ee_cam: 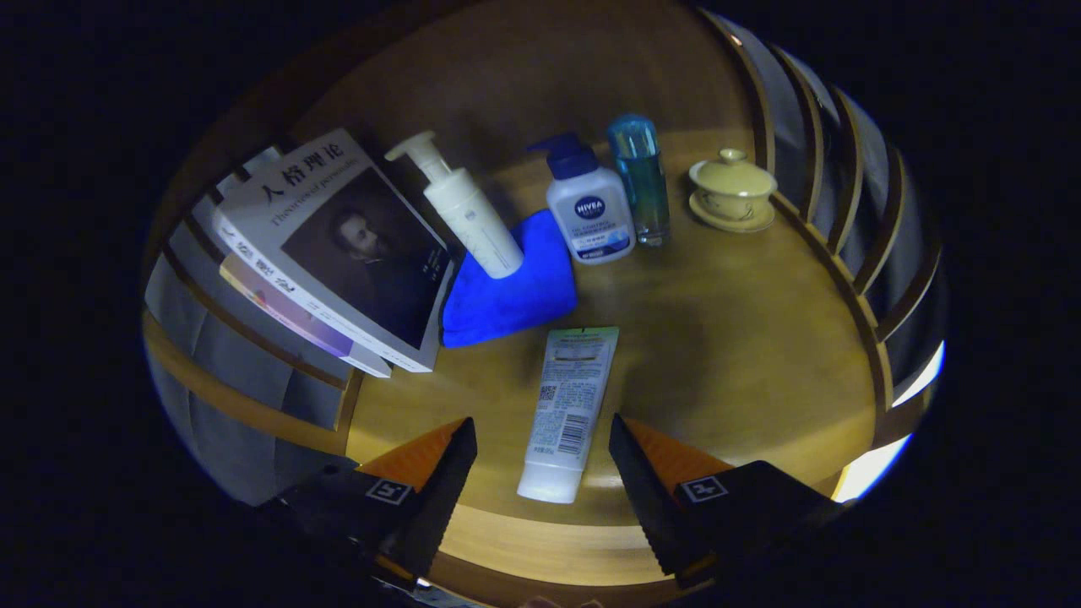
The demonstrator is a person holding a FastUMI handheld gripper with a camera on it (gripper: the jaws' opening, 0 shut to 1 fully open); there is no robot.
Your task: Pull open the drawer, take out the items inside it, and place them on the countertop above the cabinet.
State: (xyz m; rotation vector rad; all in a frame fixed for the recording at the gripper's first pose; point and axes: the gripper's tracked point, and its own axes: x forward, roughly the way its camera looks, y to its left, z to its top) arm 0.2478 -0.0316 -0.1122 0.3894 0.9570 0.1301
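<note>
Tongs (542, 460) spread wide, holding nothing, fingers either side of a white squeeze tube (567, 412) without touching it. Tube lying flat on the wooden surface (726, 338), cap end between the fingertips, crimped end pointing away; probably one of the drawer's items, already set down above the cabinet, with the open spread suggesting a release rather than a grip. Soft plastic body, flattened toward the crimp, printed back face up.

Beyond the tube, a folded blue cloth (515, 291), plush and matte, with a white pump bottle (463, 207) leaning across it. Just beside, a squat white lotion bottle (589, 211) with a blue pump, upright, and a clear teal bottle (640, 177) close behind it. Further off, a glazed yellow lidded teacup (731, 190) on its saucer. A stack of paperback books (329, 253) overhanging one edge, glossy portrait cover on top. Curved slatted rail (853, 219) around the far rim. Drawer itself out of sight, so its remaining contents cannot be judged.
</note>
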